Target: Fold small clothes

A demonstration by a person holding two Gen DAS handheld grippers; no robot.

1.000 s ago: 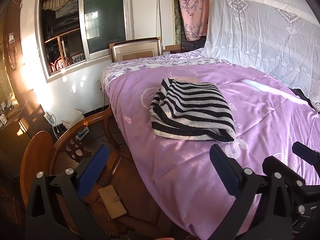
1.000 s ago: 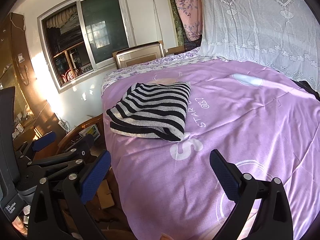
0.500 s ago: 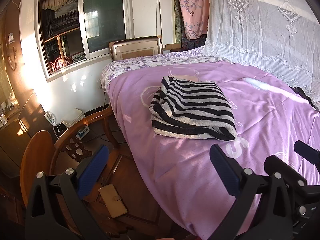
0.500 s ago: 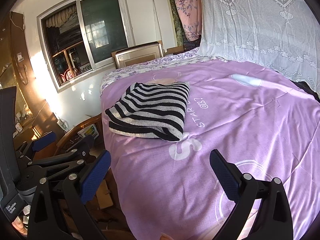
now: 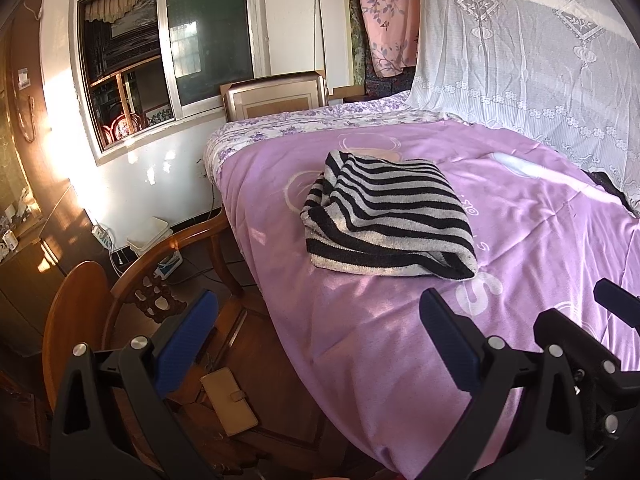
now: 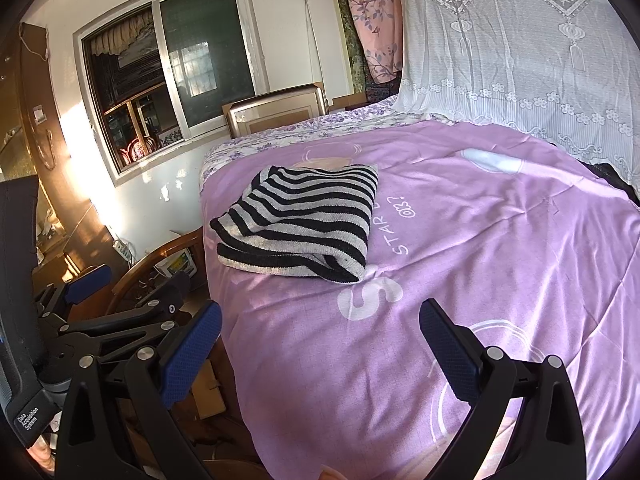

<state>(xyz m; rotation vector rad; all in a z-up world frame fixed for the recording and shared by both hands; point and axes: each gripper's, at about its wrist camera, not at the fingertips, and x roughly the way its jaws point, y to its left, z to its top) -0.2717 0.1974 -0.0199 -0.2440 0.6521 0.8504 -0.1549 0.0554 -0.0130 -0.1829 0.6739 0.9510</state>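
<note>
A black-and-grey striped knit garment (image 5: 384,216) lies folded into a thick rectangle on the purple bedspread (image 5: 400,340), near the bed's left edge. The right wrist view shows the same striped garment (image 6: 300,224) on the purple bedspread (image 6: 500,260). My left gripper (image 5: 316,336) is open and empty, held back from the bed's near corner, well short of the garment. My right gripper (image 6: 320,344) is open and empty too, over the bed's near edge. In the right wrist view the left gripper (image 6: 116,296) appears at the left, beside the bed.
A wooden chair (image 5: 132,284) stands left of the bed with a tan wallet (image 5: 228,404) below it. Boxes and a power strip (image 5: 104,236) lie under the window (image 5: 168,48). A lace net curtain (image 5: 520,60) hangs along the bed's right side.
Both grippers have drifted slightly; the garment sits a little higher in both views. Nothing was taken hold of, and the garment has not moved on the bed.
</note>
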